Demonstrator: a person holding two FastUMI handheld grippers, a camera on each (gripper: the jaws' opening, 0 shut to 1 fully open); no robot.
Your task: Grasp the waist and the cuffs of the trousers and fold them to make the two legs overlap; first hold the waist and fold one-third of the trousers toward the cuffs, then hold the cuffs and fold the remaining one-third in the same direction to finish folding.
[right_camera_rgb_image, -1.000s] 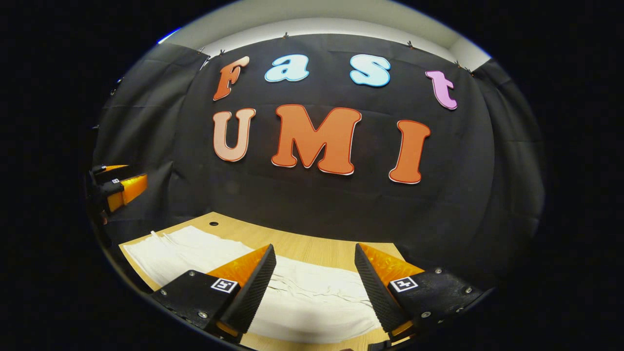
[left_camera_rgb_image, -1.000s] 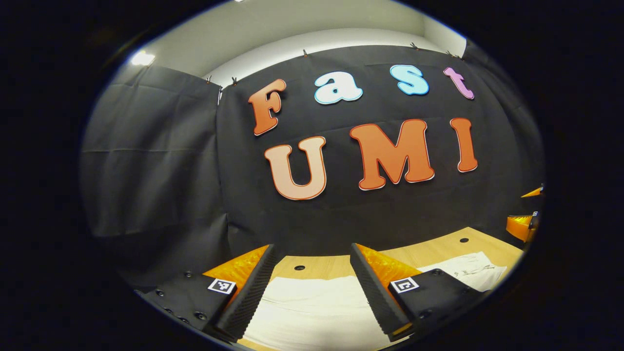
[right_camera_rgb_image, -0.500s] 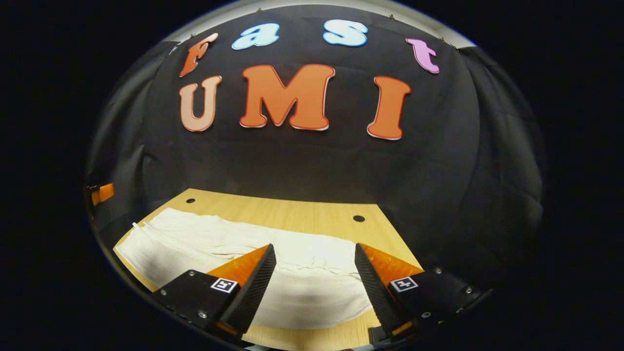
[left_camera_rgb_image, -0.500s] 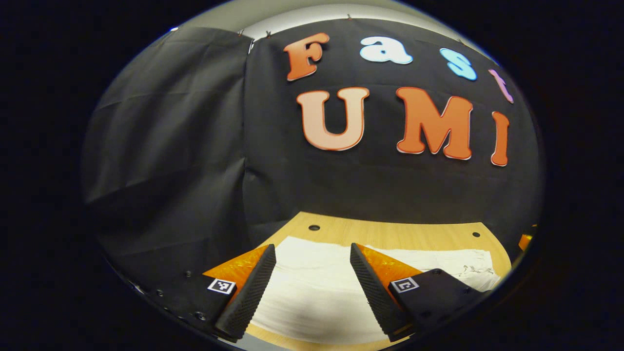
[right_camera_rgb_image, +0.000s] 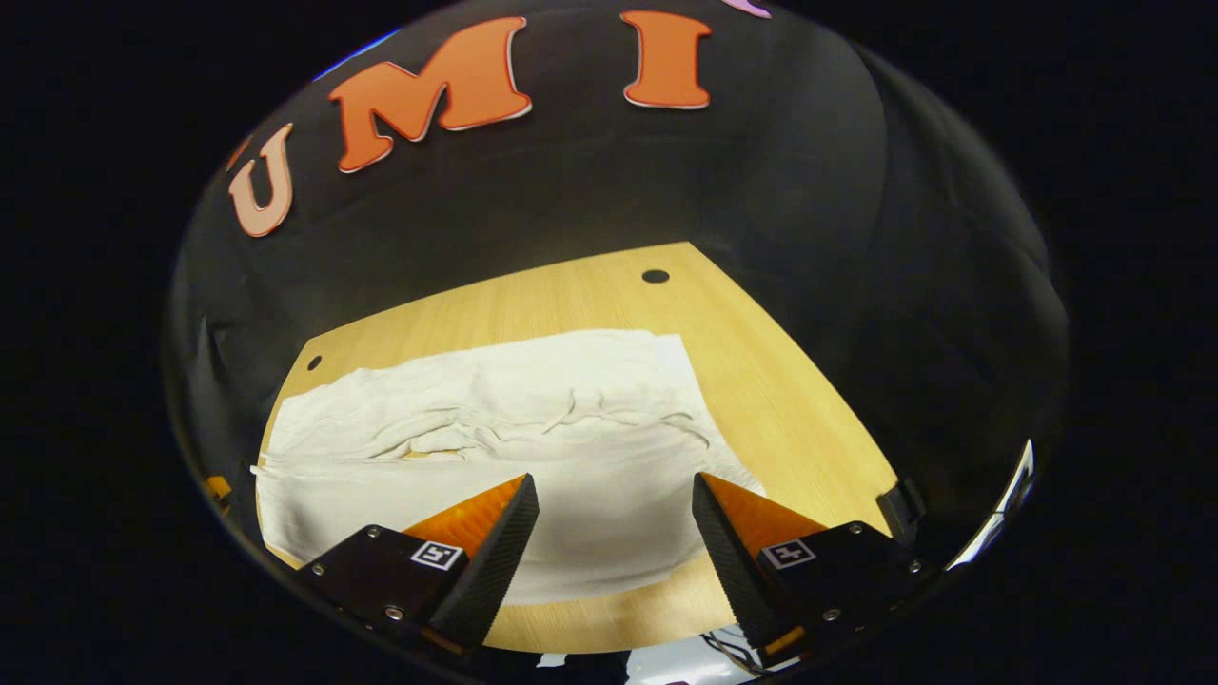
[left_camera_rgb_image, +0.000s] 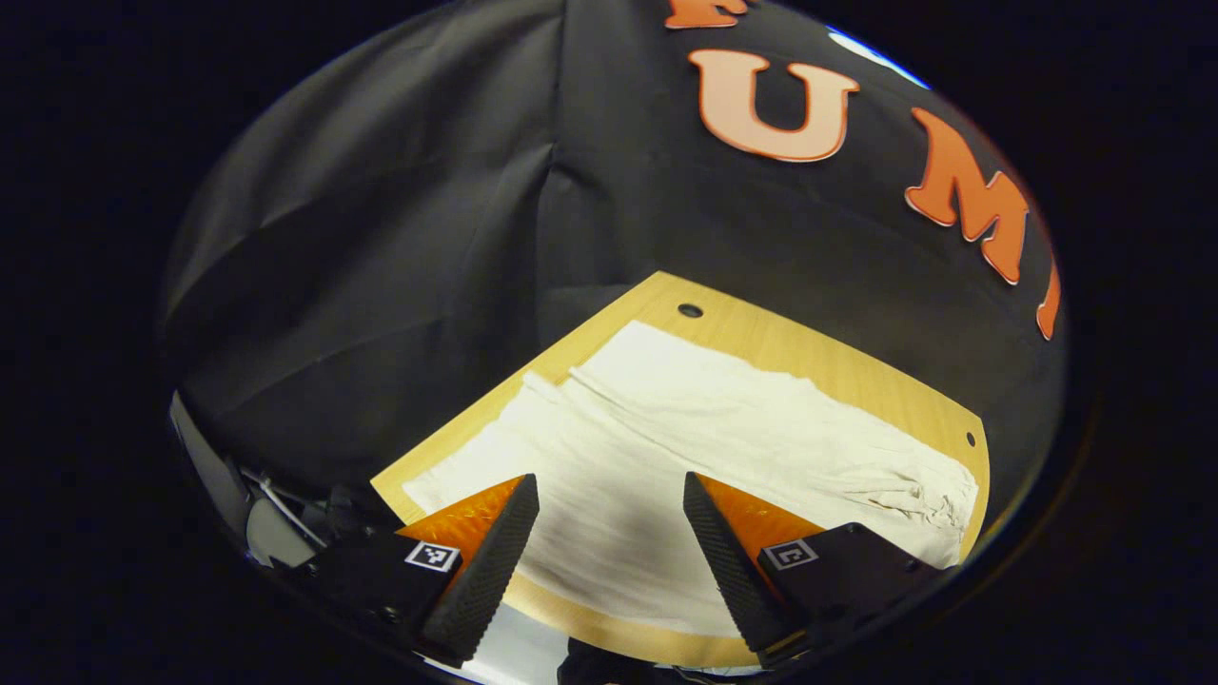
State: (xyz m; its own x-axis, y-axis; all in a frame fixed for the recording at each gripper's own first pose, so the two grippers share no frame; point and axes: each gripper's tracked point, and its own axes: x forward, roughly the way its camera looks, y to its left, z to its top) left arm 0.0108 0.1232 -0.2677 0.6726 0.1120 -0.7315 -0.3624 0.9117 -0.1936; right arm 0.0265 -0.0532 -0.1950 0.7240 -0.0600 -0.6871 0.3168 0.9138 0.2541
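The white trousers (left_camera_rgb_image: pixel 723 428) lie spread flat on the wooden table (right_camera_rgb_image: pixel 761 362), light and limp, so they will sag and crease. Your left gripper (left_camera_rgb_image: pixel 609 542) and right gripper (right_camera_rgb_image: pixel 614 542) hover above them, fingers apart and empty; pinch right at the waist edge and the cuff edge.

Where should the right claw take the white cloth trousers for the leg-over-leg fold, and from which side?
Take the white cloth trousers at the near corner of their wrinkled end, coming down from the wooden table's front edge. They lie flat, so probably only the edges can be pinched.
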